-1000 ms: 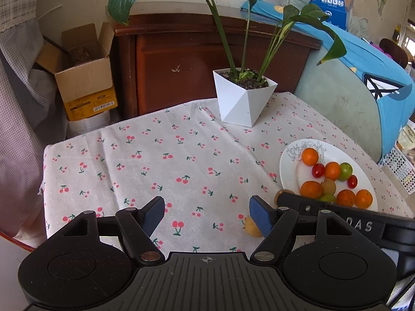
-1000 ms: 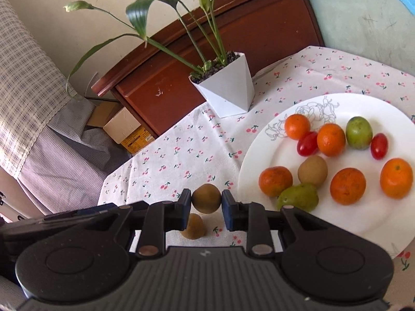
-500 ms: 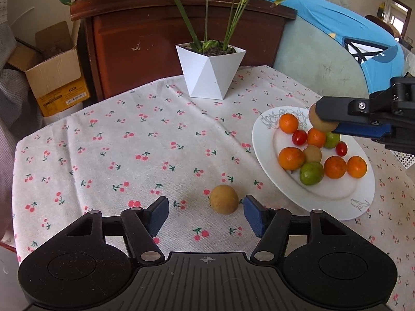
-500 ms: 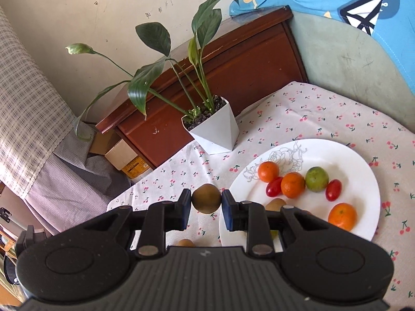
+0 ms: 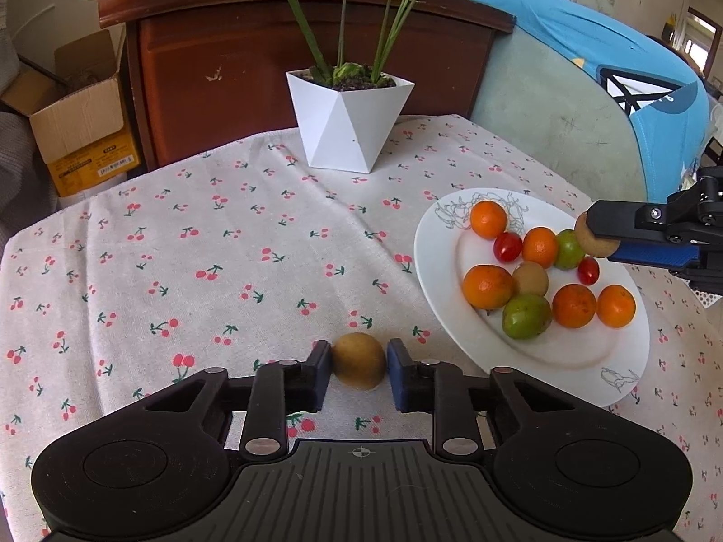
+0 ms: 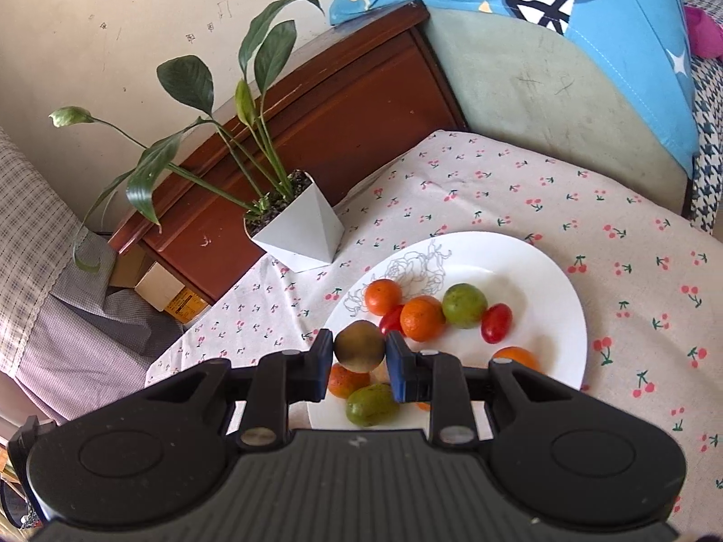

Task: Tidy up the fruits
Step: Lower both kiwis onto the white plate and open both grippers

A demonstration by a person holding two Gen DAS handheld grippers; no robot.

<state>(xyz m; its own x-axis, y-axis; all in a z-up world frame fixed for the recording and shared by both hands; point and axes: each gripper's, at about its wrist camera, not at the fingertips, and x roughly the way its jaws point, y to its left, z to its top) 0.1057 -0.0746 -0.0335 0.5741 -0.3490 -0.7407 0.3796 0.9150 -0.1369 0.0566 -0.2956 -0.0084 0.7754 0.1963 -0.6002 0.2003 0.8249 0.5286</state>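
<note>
Your left gripper [image 5: 359, 363] has closed on the tan fruit [image 5: 359, 360] at lower centre; right gripper [image 6: 360, 352] holds another brown fruit [image 6: 359, 346] over the white plate [image 6: 542, 271] of oranges, tomatoes and green fruit.

The left hand-held gripper [image 5: 359, 363] sits low, its blue pads closed against a brown fruit [image 5: 359, 360]. The right hand-held gripper [image 6: 359, 352] is raised, clamping a second brown fruit [image 6: 360, 346].
</note>
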